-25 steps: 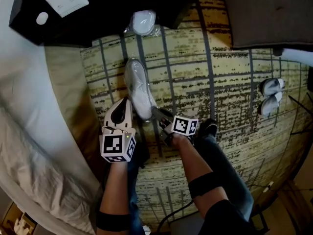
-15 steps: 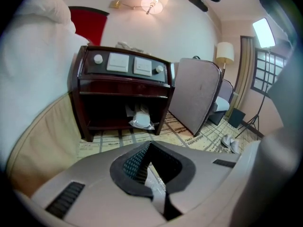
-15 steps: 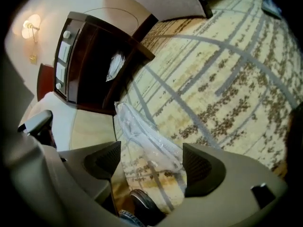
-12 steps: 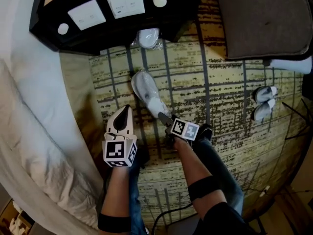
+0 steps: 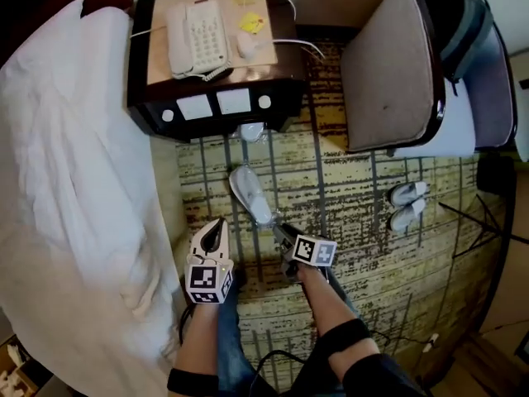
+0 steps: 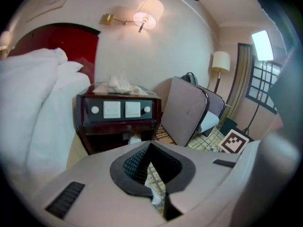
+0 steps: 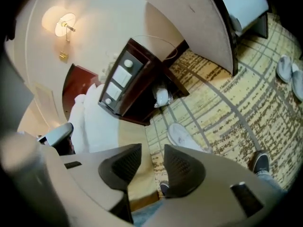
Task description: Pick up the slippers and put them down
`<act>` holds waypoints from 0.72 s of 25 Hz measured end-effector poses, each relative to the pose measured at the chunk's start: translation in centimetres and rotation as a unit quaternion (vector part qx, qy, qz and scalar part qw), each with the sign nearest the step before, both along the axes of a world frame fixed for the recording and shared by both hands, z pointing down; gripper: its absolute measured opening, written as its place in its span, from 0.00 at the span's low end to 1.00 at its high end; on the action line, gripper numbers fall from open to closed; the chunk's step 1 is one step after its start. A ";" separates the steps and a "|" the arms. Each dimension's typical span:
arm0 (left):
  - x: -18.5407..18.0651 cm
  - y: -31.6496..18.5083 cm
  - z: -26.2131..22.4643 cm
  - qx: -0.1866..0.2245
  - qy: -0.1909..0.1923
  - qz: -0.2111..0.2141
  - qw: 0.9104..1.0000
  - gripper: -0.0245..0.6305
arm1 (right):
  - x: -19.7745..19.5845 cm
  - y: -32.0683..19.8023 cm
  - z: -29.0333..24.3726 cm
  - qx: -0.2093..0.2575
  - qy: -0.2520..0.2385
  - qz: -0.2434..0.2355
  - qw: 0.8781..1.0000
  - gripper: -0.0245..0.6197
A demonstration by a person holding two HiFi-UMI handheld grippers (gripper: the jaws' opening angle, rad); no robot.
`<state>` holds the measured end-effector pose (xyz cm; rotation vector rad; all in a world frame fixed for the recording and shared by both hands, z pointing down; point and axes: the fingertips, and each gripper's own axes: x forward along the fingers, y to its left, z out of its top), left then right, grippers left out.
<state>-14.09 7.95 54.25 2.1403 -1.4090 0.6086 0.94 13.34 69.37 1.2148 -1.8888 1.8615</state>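
One white slipper (image 5: 250,193) lies flat on the patterned carpet, toe toward the nightstand; the right gripper view shows it far below (image 7: 182,136). A second slipper, still in a clear wrapper (image 5: 252,131), sits at the nightstand's foot. My right gripper (image 5: 279,233) hangs above the loose slipper's near end. Its jaws (image 7: 151,157) stand apart and have just been closing, with nothing between them. My left gripper (image 5: 216,226) hangs to the left of the slipper, shut and empty (image 6: 150,148).
A dark nightstand (image 5: 153,98) with a telephone (image 5: 197,35) stands beyond the slippers. The white bed (image 5: 74,180) fills the left. A grey chair (image 5: 397,64) is at the back right, with another pale pair of slippers (image 5: 407,205) before it. A cable (image 5: 430,341) crosses the carpet.
Both grippers have risen well above the floor and the head view now takes in far more of the room. The white slipper stays on the carpet, no longer at the right gripper's tips.
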 end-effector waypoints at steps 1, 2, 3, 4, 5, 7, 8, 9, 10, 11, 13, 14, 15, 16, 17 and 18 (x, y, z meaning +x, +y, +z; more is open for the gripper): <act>0.0 0.2 -2.3 0.001 0.000 0.000 1.000 0.04 | 0.4 -0.5 -2.8 0.011 0.004 -0.005 1.000 0.21; 0.0 0.3 -4.7 0.002 0.000 0.001 1.000 0.04 | 0.9 -1.1 -5.8 0.022 0.008 -0.009 1.000 0.14; 0.1 0.5 -7.2 0.005 -0.001 0.004 1.000 0.04 | 1.4 -1.6 -8.8 0.033 0.012 -0.013 0.999 0.08; 0.2 0.7 -9.7 0.008 -0.001 0.008 1.000 0.04 | 1.8 -2.1 -11.8 0.045 0.015 -0.018 0.999 0.04; 0.2 0.8 -12.1 0.012 -0.003 0.013 1.000 0.04 | 2.2 -2.8 -14.8 0.060 0.016 -0.025 0.998 0.04; 0.0 0.3 -16.7 0.025 -0.008 0.023 0.999 0.04 | 2.5 -4.7 -20.4 0.096 0.018 -0.042 0.994 0.04; 0.0 0.0 -18.9 0.030 -0.012 0.027 0.999 0.04 | 2.8 -5.6 -23.0 0.114 0.022 -0.053 0.992 0.04; 0.0 -0.1 -20.8 0.035 -0.015 0.031 0.999 0.04 | 3.1 -6.1 -25.4 0.129 0.028 -0.063 0.989 0.04; 0.0 -0.1 -22.5 0.039 -0.018 0.031 0.999 0.04 | 3.5 -6.4 -27.6 0.142 0.035 -0.072 0.987 0.04; -0.2 0.0 -24.0 0.043 -0.018 0.030 0.998 0.04 | 4.0 -6.5 -29.6 0.154 0.042 -0.081 0.984 0.04; -0.6 0.0 -26.8 0.051 -0.015 0.024 0.998 0.04 | 4.7 -6.9 -33.4 0.180 0.059 -0.095 0.977 0.04; -0.9 0.1 -28.1 0.054 -0.015 0.022 0.998 0.04 | 5.0 -7.1 -35.1 0.194 0.070 -0.103 0.973 0.04; -1.2 0.0 -29.2 0.057 -0.016 0.021 0.998 0.04 | 5.3 -7.4 -36.7 0.207 0.083 -0.110 0.969 0.04; -1.5 0.0 -30.3 0.059 -0.016 0.018 0.998 0.04 | 5.7 -7.6 -38.2 0.220 0.096 -0.116 0.964 0.04; -1.8 -0.1 -31.4 0.062 -0.014 0.014 0.998 0.04 | 6.2 -7.7 -39.7 0.232 0.109 -0.121 0.959 0.04; -2.1 -0.2 -32.4 0.064 -0.009 0.007 0.998 0.04 | 6.7 -7.8 -41.1 0.243 0.123 -0.124 0.954 0.04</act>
